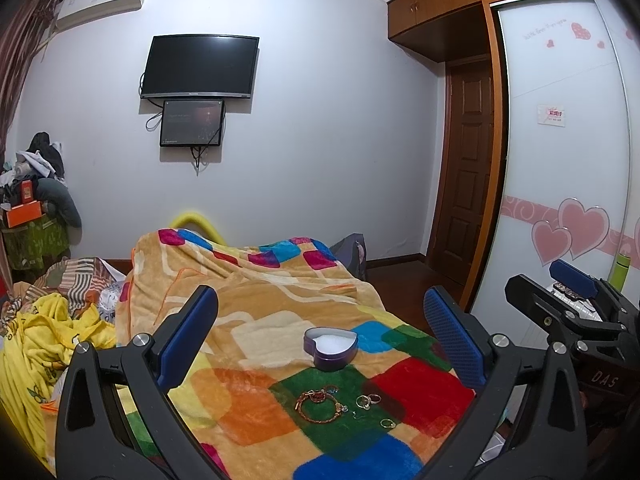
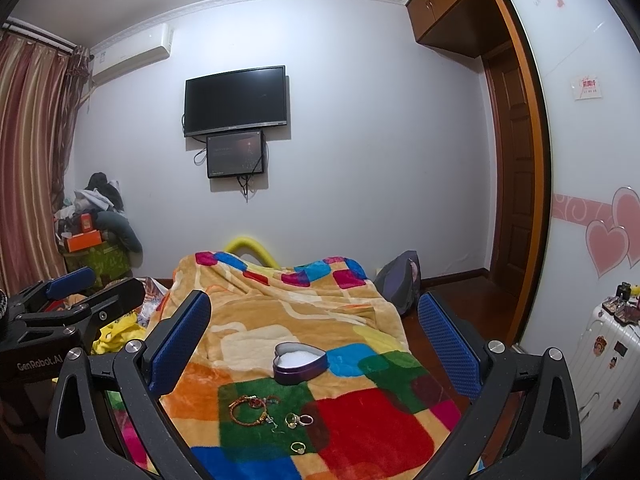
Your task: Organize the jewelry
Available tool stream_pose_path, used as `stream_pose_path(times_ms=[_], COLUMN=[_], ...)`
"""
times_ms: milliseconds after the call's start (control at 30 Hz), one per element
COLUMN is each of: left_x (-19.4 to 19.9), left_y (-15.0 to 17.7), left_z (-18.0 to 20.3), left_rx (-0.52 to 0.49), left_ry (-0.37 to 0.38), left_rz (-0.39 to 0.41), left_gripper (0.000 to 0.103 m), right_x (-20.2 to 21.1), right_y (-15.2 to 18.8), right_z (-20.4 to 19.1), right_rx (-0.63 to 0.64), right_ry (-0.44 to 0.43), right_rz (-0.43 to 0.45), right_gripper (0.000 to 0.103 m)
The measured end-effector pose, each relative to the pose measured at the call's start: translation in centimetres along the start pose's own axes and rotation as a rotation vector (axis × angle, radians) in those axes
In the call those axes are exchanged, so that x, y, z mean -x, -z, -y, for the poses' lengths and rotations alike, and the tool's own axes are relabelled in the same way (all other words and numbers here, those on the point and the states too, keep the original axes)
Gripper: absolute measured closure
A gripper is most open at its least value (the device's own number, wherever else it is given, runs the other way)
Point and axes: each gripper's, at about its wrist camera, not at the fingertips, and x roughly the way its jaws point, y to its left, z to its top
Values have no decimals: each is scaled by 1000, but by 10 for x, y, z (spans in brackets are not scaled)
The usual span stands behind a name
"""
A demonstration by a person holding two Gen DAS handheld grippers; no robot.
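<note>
Nothing is put away yet. The heart-shaped box (image 2: 301, 363) is seen open and empty at frame centre, and the bracelet (image 2: 249, 410) and rings (image 2: 299, 420) lie below it on the blanket (image 2: 372, 424). The left gripper (image 1: 320, 340) and right gripper (image 2: 314, 344) are held spread, nothing pinched.

A patchwork fleece blanket (image 1: 248, 320) in orange, red, green and blue squares covers the bed. On the white wall hangs a dark television (image 1: 200, 66) with a smaller screen (image 1: 192, 123) just below it. An air conditioner (image 1: 102, 0) sits high on the left, beside striped curtains (image 2: 32, 152). A white suitcase (image 2: 600, 360) with stickers stands by the heart-decorated wardrobe door (image 1: 560, 140).
</note>
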Motion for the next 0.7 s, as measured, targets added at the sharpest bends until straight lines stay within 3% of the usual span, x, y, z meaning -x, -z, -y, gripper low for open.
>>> stream_pose_path(times_ms=[433, 700], left_x=[-23, -66], left_y=[12, 40], left_z=[-9, -27], left_rx=[11, 44], left_ry=[-24, -51], left_rz=[-60, -209], left_gripper=[0, 0], right_x=[-18, -47], right_y=[14, 41], right_z=[11, 31], right_rx=[5, -2], right_ry=[29, 73], right_rz=[-71, -205], right_gripper=[0, 0])
